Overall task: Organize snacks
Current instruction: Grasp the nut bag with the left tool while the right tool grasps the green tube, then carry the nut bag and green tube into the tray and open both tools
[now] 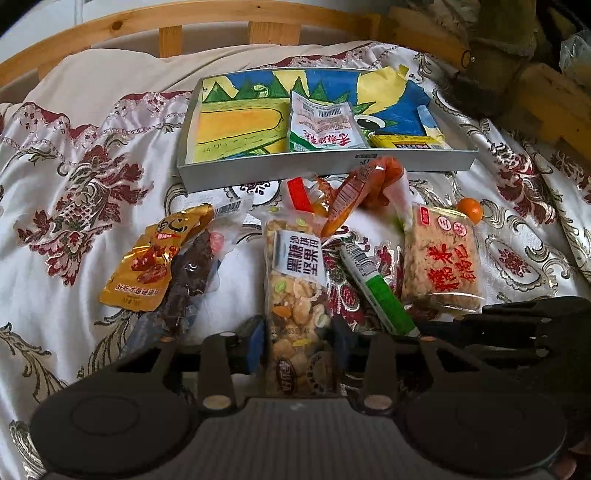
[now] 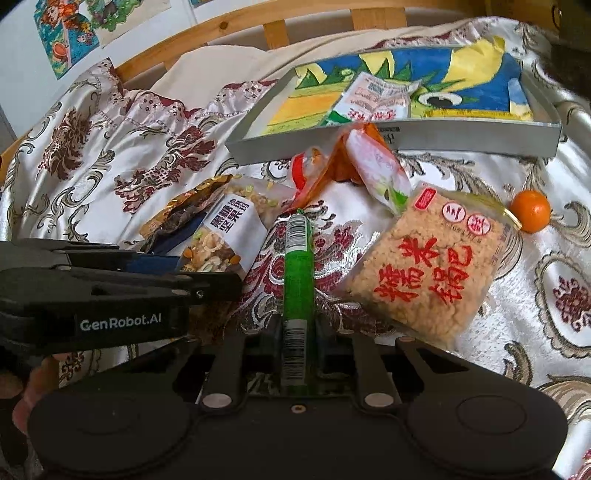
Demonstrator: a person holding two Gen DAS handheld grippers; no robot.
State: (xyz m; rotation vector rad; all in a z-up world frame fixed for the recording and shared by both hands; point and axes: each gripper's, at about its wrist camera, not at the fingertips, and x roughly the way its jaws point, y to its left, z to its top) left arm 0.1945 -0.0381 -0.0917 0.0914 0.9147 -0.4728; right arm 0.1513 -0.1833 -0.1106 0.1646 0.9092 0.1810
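Observation:
My left gripper (image 1: 297, 341) is shut on a clear nut-bar packet (image 1: 295, 273) with a white label, its near end between the jaws. My right gripper (image 2: 297, 334) is shut on a green stick snack (image 2: 298, 273), which also shows in the left wrist view (image 1: 373, 286). A grey tray (image 1: 321, 168) with a painted bottom lies beyond and holds a white-green packet (image 1: 321, 123) and a yellow packet (image 1: 404, 140). The tray (image 2: 406, 138) also shows in the right wrist view. The left gripper body (image 2: 110, 291) shows at the left of the right wrist view.
On the patterned bedspread lie a rice-cake packet (image 2: 428, 262), an orange-white wrapper pile (image 2: 354, 162), a gold packet (image 1: 147, 258), a dark packet (image 1: 192, 280) and a small orange fruit (image 2: 530, 210). A wooden headboard (image 1: 184, 22) runs behind.

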